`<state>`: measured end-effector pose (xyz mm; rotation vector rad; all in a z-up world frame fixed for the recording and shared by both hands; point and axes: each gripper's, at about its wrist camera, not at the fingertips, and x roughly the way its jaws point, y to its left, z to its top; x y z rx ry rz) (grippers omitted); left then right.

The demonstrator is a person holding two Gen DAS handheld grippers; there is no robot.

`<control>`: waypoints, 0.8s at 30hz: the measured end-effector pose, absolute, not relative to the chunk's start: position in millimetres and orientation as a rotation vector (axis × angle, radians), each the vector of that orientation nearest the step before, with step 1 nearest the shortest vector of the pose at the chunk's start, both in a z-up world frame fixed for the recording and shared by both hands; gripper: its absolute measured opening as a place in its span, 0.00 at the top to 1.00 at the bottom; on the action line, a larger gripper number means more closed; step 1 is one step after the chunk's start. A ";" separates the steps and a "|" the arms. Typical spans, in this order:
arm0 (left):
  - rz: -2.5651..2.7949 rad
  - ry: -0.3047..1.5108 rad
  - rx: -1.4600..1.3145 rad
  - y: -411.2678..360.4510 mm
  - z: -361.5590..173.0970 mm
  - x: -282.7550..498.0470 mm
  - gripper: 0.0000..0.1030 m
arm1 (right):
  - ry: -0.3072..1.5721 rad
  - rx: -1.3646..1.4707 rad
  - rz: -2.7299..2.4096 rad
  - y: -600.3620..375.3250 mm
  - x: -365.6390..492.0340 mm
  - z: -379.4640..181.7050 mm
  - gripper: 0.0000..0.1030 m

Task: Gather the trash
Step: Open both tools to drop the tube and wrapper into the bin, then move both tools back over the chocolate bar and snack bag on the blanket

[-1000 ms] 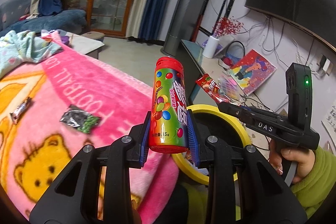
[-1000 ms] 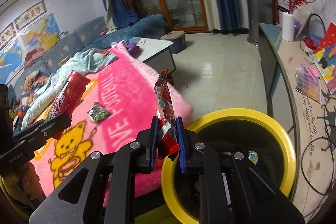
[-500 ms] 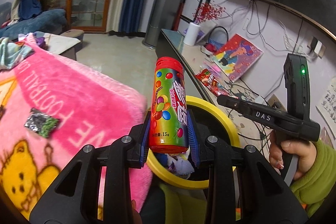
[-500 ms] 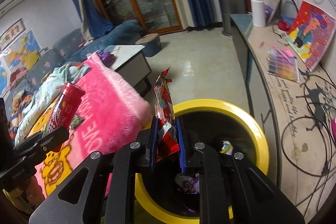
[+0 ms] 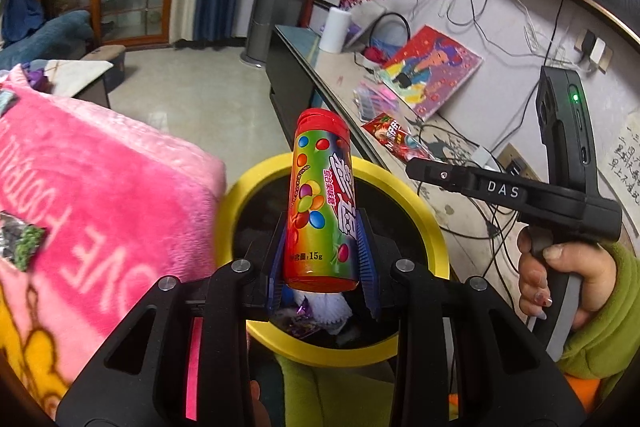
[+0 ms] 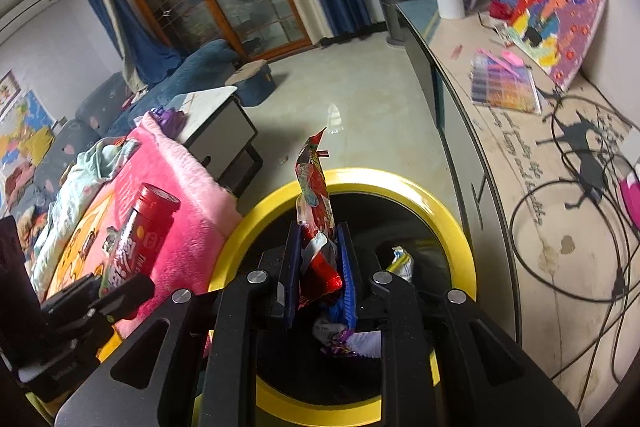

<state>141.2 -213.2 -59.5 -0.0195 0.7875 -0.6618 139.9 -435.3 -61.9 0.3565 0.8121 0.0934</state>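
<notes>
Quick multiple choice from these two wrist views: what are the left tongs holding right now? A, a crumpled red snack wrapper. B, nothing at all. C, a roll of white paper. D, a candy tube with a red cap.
D: in the left wrist view the left tongs clamp an upright candy tube with a red cap, over the yellow-rimmed bin.
</notes>
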 end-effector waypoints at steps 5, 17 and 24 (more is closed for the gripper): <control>-0.677 0.800 -0.016 -220.9 -67.9 149.5 0.66 | 0.840 0.402 0.062 -444.1 142.9 -71.6 0.71; -0.562 0.715 -0.025 -182.2 -55.7 148.0 0.11 | 0.753 0.279 0.082 -410.9 141.0 -57.0 0.45; -0.434 0.637 -0.041 -137.4 -39.0 146.6 0.11 | 0.700 0.199 0.223 -360.9 143.4 -37.8 0.37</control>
